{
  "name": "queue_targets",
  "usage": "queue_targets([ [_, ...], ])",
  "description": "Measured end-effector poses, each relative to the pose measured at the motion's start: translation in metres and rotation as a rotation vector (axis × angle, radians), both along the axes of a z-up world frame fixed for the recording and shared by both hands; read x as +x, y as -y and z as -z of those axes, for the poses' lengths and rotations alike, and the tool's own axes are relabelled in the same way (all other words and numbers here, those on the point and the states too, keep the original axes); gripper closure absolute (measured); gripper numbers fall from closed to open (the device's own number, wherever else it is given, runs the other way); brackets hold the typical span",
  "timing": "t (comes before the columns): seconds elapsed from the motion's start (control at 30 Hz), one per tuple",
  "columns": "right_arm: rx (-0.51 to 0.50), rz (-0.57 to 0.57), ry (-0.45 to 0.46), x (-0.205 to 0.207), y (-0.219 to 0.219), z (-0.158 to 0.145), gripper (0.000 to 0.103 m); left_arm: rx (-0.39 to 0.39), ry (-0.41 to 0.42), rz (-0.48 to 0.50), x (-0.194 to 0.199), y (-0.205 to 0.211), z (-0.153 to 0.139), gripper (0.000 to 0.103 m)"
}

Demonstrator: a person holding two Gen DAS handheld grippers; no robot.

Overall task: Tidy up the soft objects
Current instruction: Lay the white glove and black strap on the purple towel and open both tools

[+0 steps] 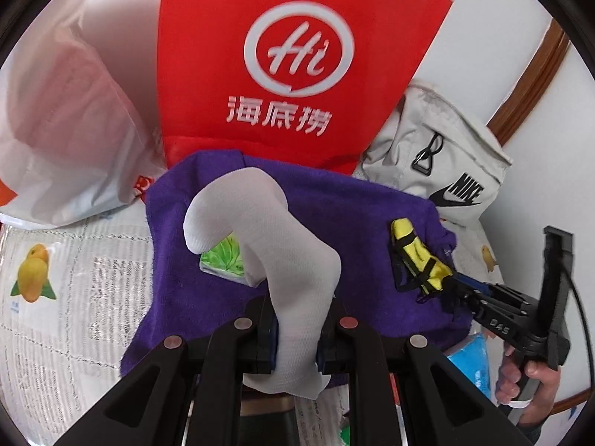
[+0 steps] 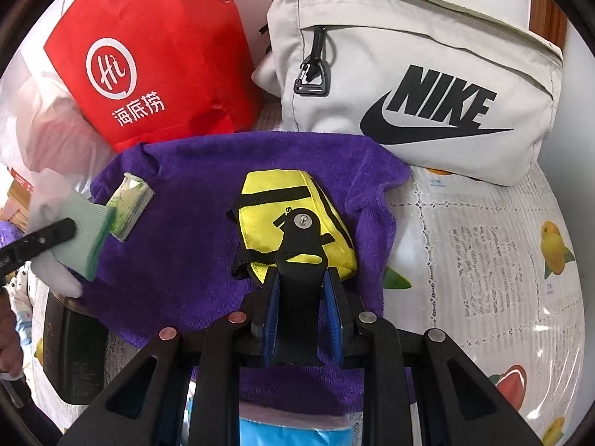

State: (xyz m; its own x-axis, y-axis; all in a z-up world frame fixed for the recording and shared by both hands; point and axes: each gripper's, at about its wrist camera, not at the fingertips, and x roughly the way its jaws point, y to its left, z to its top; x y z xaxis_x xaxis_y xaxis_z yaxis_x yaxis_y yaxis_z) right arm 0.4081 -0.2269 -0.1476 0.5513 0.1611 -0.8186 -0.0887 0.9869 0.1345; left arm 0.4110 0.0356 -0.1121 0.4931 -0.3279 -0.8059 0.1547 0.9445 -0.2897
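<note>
The left gripper had its fingers clamped on a white sock, which rose ahead of them above the purple towel. The right gripper had its fingers closed on the black strap tab of a yellow pouch, which lay on the towel just beyond the fingertips. A green tissue pack lay left of those fingers, with a red bag and a Nike bag farther beyond.

my left gripper and right gripper are black, with blue-padded jaws and round metal screws; white "das" lettering.
</note>
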Motion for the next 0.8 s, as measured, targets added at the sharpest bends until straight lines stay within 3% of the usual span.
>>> queue_targets([
  [0.33,-0.009,-0.013,0.011,0.001,-0.003,0.000,0.076,0.048,-0.082,0.011,0.018,0.011,0.034,0.089],
  [0.47,0.013,-0.016,0.021,-0.002,-0.001,-0.002,0.060,0.065,-0.086,0.026,0.019,0.020,0.037,0.089],
  [0.53,0.005,-0.022,0.030,-0.003,-0.002,-0.004,0.059,0.067,-0.085,0.031,0.020,0.023,0.038,0.087],
  [0.6,-0.001,-0.028,0.039,-0.005,-0.003,-0.006,0.058,0.071,-0.074,0.033,0.019,0.023,0.036,0.080],
  [0.67,-0.003,-0.034,0.044,-0.006,-0.004,-0.009,0.058,0.098,-0.066,0.036,0.018,0.025,0.035,0.057],
  [0.73,-0.007,-0.039,0.054,-0.008,-0.004,-0.011,0.057,0.123,-0.054,0.023,0.017,0.029,0.033,0.041],
  [0.8,-0.016,-0.041,0.060,-0.010,-0.005,-0.014,0.057,0.143,-0.049,-0.001,0.015,0.024,0.027,0.034],
])
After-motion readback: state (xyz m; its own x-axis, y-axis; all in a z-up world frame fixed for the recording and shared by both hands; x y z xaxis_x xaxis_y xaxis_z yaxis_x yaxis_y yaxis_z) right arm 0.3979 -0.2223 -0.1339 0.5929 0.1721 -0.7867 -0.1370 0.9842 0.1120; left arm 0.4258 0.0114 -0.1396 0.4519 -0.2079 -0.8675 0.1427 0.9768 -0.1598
